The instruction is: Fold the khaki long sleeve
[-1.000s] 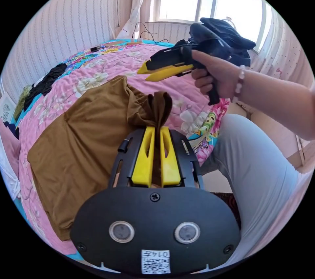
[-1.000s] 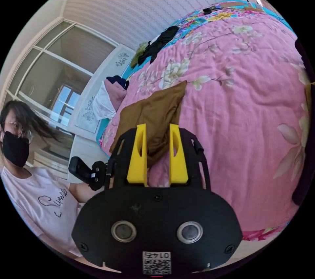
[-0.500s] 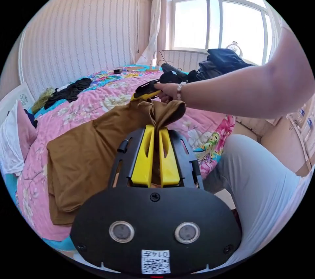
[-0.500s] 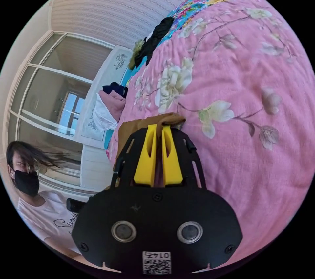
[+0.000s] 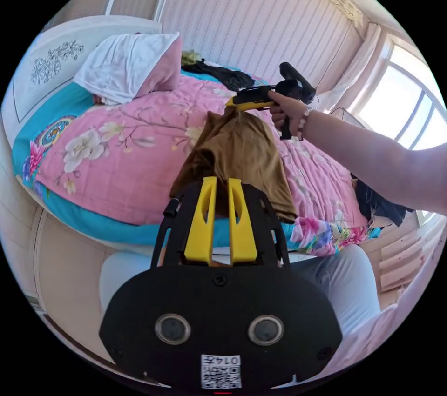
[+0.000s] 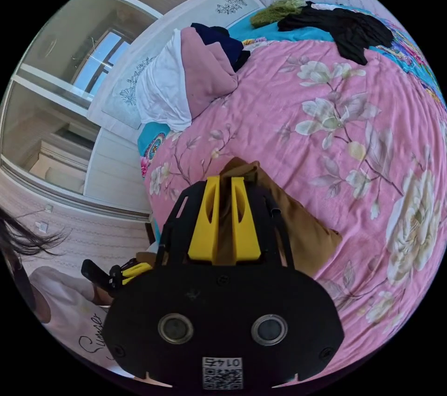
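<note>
Tongs number two, each with a pair of yellow jaws on a black body, and both are clenched on the one khaki long sleeve. The left gripper pinches a bunched edge of the cloth between jaws drawn nearly together in the left gripper view. The right gripper has its jaws close around a gathered corner in the right gripper view; seen from the left gripper view it is held out level by a hand with a bead bracelet at the wrist, its jaw tips nipping the top of the cloth.

One garment hangs between the two grips, lifted clear above the near edge of the bed. It is a plain brownish khaki, soft and creased, doubled over on itself so that it drapes as a wide fold with a loose lower hem sagging towards the bed's edge. No sleeve can be told apart from the body in this bundle.

One pink floral quilt covers the bed, with turquoise trim along its edge. Two pillows, one white and one pink, are stacked at the headboard end. Near the far edge lie one black garment and one green item just beside it.
</note>
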`<state>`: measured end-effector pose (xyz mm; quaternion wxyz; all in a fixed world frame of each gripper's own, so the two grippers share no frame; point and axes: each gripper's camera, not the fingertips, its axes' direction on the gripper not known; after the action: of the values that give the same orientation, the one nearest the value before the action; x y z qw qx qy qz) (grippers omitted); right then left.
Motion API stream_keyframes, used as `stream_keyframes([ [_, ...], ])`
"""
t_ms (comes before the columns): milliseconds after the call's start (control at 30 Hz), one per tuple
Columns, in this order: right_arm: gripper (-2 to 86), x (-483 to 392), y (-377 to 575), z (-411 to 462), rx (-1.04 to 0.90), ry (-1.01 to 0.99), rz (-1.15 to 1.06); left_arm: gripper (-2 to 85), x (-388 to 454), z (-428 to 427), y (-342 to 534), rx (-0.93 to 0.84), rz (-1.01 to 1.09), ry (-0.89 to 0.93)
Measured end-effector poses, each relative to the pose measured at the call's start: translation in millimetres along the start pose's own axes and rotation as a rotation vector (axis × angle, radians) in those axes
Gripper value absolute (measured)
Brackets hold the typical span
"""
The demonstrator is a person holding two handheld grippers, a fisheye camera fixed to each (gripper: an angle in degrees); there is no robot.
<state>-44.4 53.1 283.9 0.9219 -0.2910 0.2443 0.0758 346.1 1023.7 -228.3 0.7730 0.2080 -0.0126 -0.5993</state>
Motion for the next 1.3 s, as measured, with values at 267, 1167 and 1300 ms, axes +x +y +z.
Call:
stream_keyframes([
  [267,5.6,-9,-8,-35,0.036,0.065,-0.052,4.4,-45,-12,-4,-0.006,-0.133,0.01],
  [1167,0.5,-103,206,-239,0.424,0.226,-0.139,-0.5,25,-83,-69,0.228,0.335,0.241],
  [1300,0.6,-102,306,-305,0.522,0.264,-0.07,-0.6,61,-106,-82,0.262,0.41,0.312],
])
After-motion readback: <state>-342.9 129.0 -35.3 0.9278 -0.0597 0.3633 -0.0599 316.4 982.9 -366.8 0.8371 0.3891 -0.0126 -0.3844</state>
